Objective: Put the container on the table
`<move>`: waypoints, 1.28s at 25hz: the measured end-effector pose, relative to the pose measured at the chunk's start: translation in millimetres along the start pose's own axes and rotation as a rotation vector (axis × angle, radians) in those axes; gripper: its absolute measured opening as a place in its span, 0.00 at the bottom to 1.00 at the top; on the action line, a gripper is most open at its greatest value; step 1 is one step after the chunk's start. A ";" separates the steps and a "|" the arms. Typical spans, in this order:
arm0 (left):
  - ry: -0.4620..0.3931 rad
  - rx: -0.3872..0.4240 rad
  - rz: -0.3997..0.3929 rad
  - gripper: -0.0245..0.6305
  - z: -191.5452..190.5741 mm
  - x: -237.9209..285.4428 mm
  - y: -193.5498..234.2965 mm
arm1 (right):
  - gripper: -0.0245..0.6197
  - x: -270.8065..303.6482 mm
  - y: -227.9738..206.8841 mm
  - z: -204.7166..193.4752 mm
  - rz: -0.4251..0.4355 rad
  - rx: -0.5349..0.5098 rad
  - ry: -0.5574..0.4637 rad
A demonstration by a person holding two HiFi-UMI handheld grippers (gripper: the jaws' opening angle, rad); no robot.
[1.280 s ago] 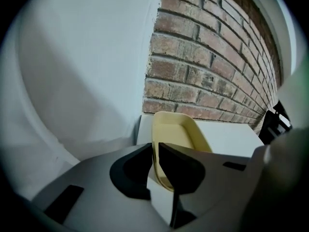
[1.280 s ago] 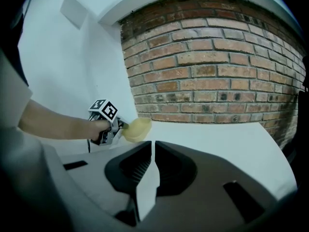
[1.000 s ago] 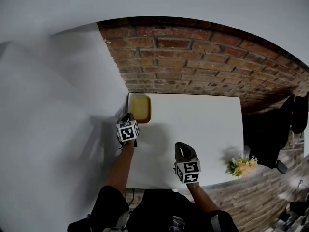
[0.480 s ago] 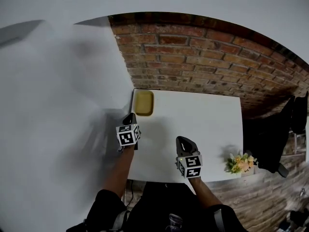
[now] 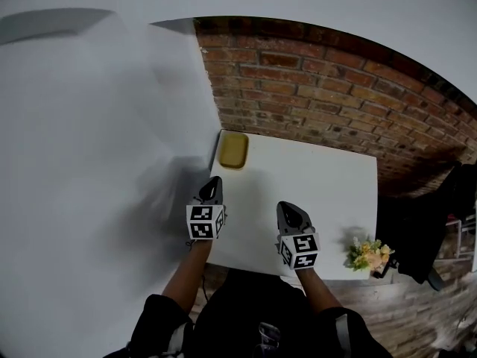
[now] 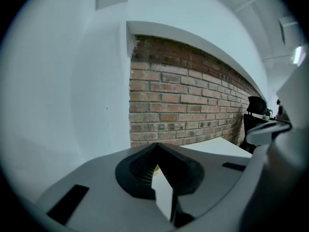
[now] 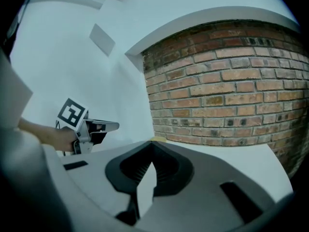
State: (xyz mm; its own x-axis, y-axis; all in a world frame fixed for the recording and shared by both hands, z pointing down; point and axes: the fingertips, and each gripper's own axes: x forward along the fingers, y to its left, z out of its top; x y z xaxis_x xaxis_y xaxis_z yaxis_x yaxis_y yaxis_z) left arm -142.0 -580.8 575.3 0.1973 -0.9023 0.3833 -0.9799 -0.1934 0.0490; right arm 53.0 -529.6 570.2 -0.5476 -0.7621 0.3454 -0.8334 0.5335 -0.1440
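Yellow container (image 5: 233, 149) resting on bench (image 5: 320, 181), far left corner by brick wall (image 5: 313, 88). Left gripper (image 5: 214, 183) and right gripper (image 5: 288, 209) nearer, apart from it; both jaws pressed together, empty.

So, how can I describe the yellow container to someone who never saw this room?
A white table stands against the brick wall. In its far left corner, by the white wall, lies the container. It is shallow, rectangular and yellow, far from the flowers at the near right corner.

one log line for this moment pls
left claw: shut, empty | right claw: shut, empty | container: on table, far left corner, by brick wall | contact: none
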 end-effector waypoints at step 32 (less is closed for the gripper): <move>-0.172 0.111 -0.064 0.06 52.5 -55.7 -63.1 | 0.07 -20.2 -5.2 22.7 -0.024 -0.015 -0.055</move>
State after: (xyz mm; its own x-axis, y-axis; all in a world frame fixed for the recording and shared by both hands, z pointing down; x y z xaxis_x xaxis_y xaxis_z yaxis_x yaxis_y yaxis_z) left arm -89.5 -538.6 502.5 0.2702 -0.9375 0.2195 -0.9579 -0.2847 -0.0370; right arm 66.7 -525.3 542.9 -0.5310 -0.7936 0.2971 -0.8454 0.5199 -0.1223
